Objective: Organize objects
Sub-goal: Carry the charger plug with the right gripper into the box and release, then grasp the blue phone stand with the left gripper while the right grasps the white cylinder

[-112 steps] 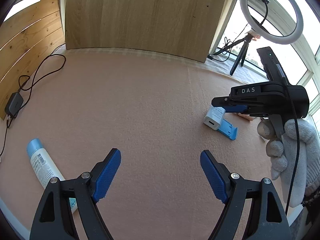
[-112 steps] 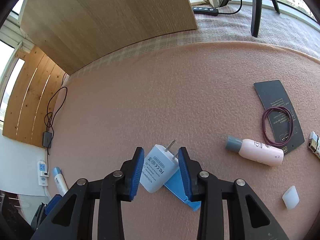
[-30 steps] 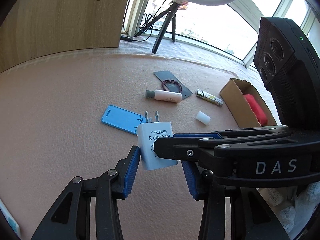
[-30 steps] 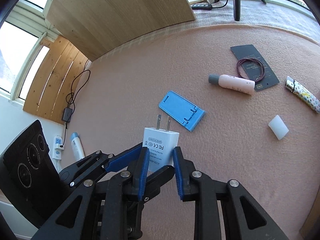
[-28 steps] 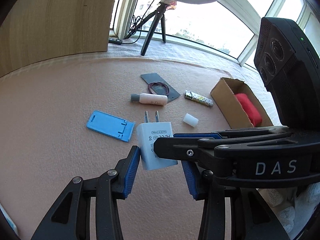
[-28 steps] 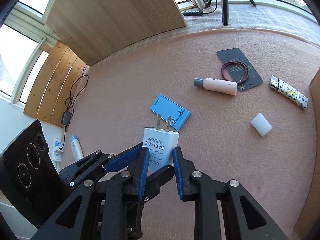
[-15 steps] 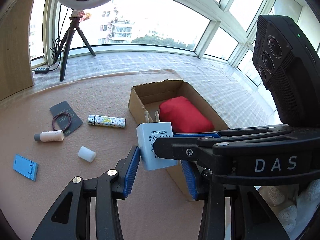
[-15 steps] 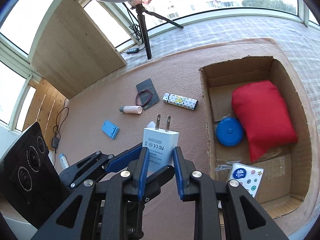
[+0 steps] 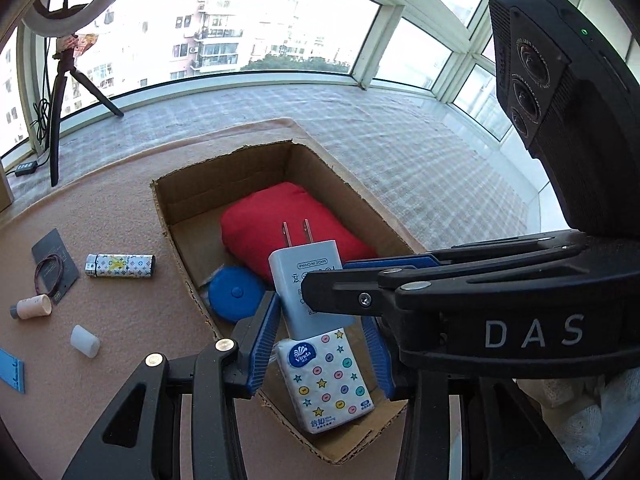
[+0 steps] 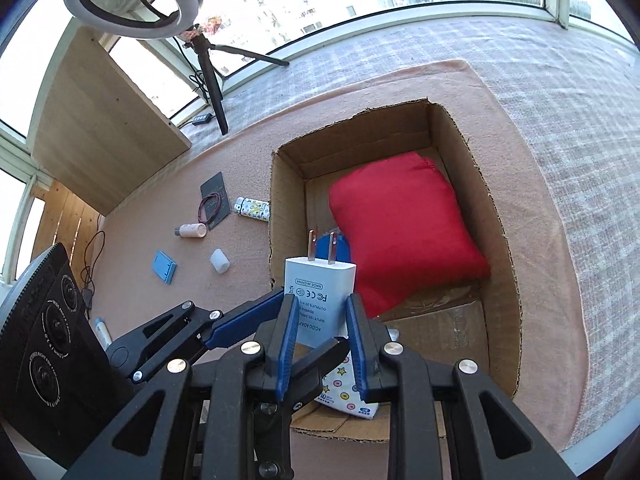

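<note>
The white plug adapter (image 10: 320, 296), prongs pointing away from the cameras, now hangs above the cardboard box (image 10: 280, 216) instead of over the bare pink mat, where it was about a second ago; half a second ago it was only nearing the box's near edge. The right gripper (image 10: 320, 332) is clamped on the adapter's sides, and the left gripper (image 9: 318, 328) sits around the same block, its blue pads just beside it, though I cannot tell whether they press on it. Inside the box, under the adapter, lie a blue round case (image 9: 234, 294), a red pouch (image 10: 404, 224) toward the box's far wall, and a tissue pack (image 9: 328, 384) at the near end. Left of the box, on the mat, a patterned lighter (image 9: 120, 266), a small pink bottle (image 9: 32, 306) and a white cap (image 9: 85, 341) wait. The carry looks finished; what remains is probably a short lowering and release into the free floor beside the red pouch
</note>
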{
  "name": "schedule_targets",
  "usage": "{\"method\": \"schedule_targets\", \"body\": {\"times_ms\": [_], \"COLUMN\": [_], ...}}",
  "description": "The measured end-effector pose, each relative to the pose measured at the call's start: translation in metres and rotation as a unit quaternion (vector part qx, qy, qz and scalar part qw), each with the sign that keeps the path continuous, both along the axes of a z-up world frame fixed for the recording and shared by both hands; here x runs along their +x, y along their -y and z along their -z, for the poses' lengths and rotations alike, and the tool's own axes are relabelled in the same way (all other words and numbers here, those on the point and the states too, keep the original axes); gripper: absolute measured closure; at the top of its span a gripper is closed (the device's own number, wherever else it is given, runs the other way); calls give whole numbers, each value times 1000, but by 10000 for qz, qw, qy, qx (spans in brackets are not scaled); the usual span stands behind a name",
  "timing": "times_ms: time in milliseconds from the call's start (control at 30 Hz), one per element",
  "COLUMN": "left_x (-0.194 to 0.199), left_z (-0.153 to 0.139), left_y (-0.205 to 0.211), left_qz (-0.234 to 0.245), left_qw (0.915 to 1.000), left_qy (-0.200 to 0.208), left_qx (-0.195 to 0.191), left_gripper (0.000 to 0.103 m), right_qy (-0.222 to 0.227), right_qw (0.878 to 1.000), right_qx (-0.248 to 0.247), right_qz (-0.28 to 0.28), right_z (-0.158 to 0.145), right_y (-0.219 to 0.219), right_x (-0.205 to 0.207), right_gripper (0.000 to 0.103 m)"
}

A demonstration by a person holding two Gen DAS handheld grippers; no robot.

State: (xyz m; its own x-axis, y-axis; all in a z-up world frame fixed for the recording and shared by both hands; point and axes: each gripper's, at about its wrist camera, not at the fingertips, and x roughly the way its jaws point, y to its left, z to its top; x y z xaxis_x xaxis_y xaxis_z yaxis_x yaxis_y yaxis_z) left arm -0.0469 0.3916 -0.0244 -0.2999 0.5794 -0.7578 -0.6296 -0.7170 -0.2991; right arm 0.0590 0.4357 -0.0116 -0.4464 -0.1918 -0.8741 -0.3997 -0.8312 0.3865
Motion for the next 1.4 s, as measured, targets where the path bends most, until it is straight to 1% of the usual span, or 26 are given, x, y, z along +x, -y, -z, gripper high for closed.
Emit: {"method": "schedule_targets", "body": {"times_ms": [133,200,267,333,433,567,667,733,933,1000,1100,1200,1400], "left_x": [3,7,12,14,14,11,11,10,-11,-20,-30,-41,-66], "left_z": [2,-1,-4,-8,-11,-13,-15,-14,-1,3,9,17,33], "left_y": [-7,-8,-7,-1,13,36,55,73,142,166,200,234,291], "left_qz": [105,166,194,186,100,-71,-179,-333,-1018,-1279,-1619,-1940,-2430], "left_qw": [9999,9999,9998,9997,9999,9999,9997,9992,9946,9914,9860,9796,9671], "left_qy": [28,13,-77,-132,-128,-113,-163,-181,65,174,178,289,414], "left_qx": [-53,-28,-47,-34,-25,-15,-61,-105,-204,-221,-345,-448,-628], "left_gripper": [57,56,52,51,49,45,41,40,39,39,39,39,39], "right_qy": [-6,-32,-62,-115,-175,-190,-282,-379,-562,-595,-615,-589,-399], "right_qw": [10000,9997,9995,9990,9980,9977,9977,9973,9971,9968,9965,9961,9952], "right_qx": [49,169,237,384,531,521,487,534,500,471,371,279,191], "right_qz": [73,163,186,215,299,389,373,326,-96,-251,-439,-599,-878], "right_z": [-1,-4,-7,-11,-15,-13,-13,-16,-20,-19,-15,-8,11], "right_y": [-6,-7,-5,-2,3,7,14,22,56,69,87,105,132], "right_x": [3,5,6,7,8,8,4,-2,-34,-46,-65,-82,-112], "right_gripper": [81,80,69,62,56,55,55,55,55,55,55,55,55]}}
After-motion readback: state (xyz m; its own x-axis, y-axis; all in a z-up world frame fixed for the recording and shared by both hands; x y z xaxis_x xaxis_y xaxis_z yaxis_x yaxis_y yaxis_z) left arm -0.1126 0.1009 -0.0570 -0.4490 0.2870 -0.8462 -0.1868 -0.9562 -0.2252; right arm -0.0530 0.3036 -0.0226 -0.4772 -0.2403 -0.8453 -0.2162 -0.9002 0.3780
